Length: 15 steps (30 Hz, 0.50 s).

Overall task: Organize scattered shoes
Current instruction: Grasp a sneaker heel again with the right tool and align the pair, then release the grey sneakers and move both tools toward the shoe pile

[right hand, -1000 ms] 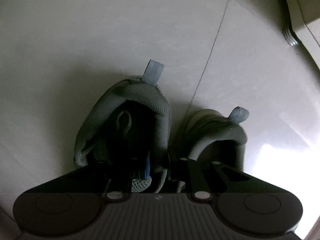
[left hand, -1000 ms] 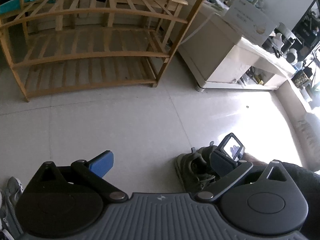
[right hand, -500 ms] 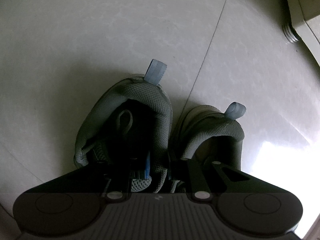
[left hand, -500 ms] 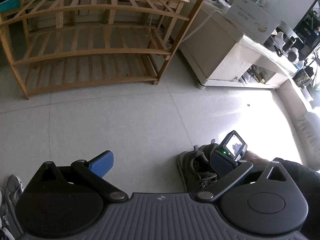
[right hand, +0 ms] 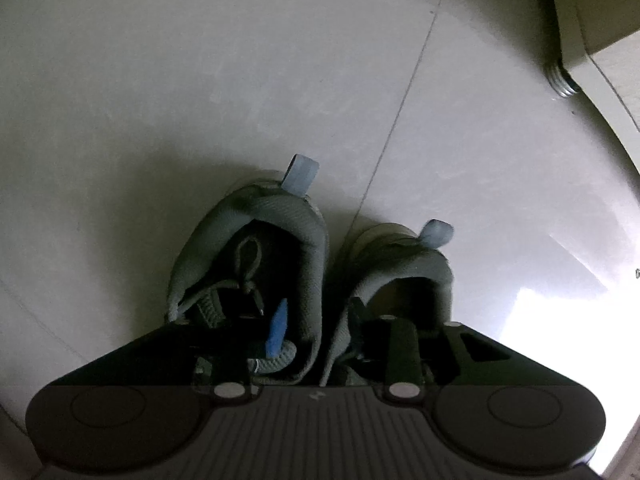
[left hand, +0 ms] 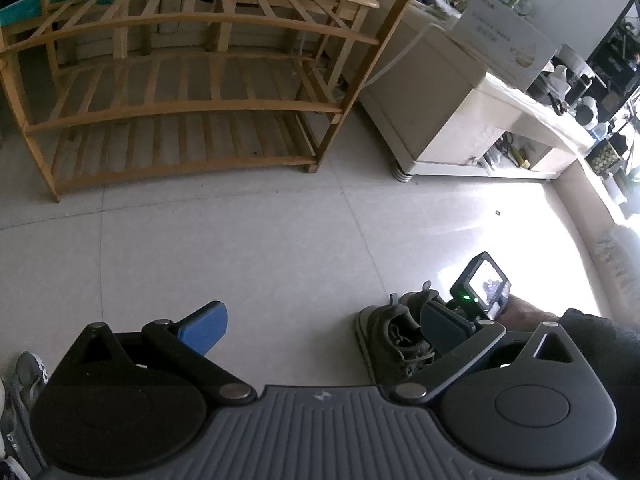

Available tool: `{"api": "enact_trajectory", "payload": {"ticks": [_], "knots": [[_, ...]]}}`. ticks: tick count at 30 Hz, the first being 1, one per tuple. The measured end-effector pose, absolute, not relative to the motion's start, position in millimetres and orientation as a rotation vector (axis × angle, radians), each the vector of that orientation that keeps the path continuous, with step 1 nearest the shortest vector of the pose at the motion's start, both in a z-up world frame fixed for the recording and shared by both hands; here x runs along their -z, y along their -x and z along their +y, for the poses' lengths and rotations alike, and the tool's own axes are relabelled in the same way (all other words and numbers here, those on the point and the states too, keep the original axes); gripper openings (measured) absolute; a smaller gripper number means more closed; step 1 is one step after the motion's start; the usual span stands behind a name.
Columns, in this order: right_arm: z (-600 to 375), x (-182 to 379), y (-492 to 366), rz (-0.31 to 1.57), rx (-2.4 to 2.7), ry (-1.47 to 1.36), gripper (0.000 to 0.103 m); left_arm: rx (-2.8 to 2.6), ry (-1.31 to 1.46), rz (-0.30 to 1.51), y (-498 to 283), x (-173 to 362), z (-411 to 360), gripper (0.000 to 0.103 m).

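From the left wrist camera, the left gripper (left hand: pixel 318 326) hangs with its jaws spread wide and nothing between its blue pads, aimed across the pale tiled floor (left hand: pixel 240 248) toward the slatted bamboo shoe rack (left hand: pixel 180 80). The rack shows three slatted tiers, none holding a shoe. To the right, a pair of grey-green mesh sneakers (left hand: pixel 394 338) stands on the tiles, with the right gripper (left hand: pixel 476 300) and a dark sleeve (left hand: pixel 592 332) above them. A sliver of one more light grey sneaker (left hand: pixel 26 376) shows at the left edge, so three shoes are counted here. A beige cabinet (left hand: pixel 424 108) stands right of the rack.

From the right wrist camera, the right gripper (right hand: pixel 320 328) points straight down over the two sneakers, which sit side by side and touching, heels with pale blue pull tabs (right hand: pixel 300 174) away from the lens. Its jaws are opening: one finger sits inside the left sneaker (right hand: pixel 256 248), the other inside the right sneaker (right hand: pixel 408 264), with their adjoining collar walls between the pads, no longer pinched.

I judge this the release of a paired set on the floor. The next move calls for lifting clear without snagging laces, then fetching the stray sneaker.
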State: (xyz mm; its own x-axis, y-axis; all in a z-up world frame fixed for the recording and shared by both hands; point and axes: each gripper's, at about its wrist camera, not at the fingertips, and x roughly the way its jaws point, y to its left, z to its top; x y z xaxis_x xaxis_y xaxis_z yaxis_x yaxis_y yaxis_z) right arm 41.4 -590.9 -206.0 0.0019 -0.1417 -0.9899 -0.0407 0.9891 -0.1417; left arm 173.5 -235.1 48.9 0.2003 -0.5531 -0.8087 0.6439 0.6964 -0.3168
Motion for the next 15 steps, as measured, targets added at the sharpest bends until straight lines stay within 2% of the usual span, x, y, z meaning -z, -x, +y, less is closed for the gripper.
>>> {"api": "enact_trajectory", "payload": {"ticks": [1,3,5,7,9,15], "knots": [[-588.8,204.4,-41.1,1.566,0.081,0.148,0.062,0.834,-0.098,1.08,-173.5,-49.4,-234.7,0.103],[-583.8,197.7,-38.8,1.562,0.073,0.143,0.064,0.826,-0.097,1.073,-173.4,-50.4,-233.9,0.103],[-579.6,190.2,-35.7,1.562,0.073,0.134,0.073,0.814,-0.096,1.064,-173.9,-51.2,-231.8,0.103],[-575.4,183.3,-33.0,1.56,0.078,0.137,0.093,0.801,-0.095,1.051,-174.5,-51.7,-228.8,0.103],[-562.7,173.2,-29.6,1.546,0.091,0.179,0.103,0.787,-0.089,1.034,-175.2,-51.9,-222.6,0.103],[-536.2,137.7,-11.3,1.512,0.079,0.285,0.103,0.746,-0.059,1.02,-180.0,-52.4,-201.9,0.103]]}}
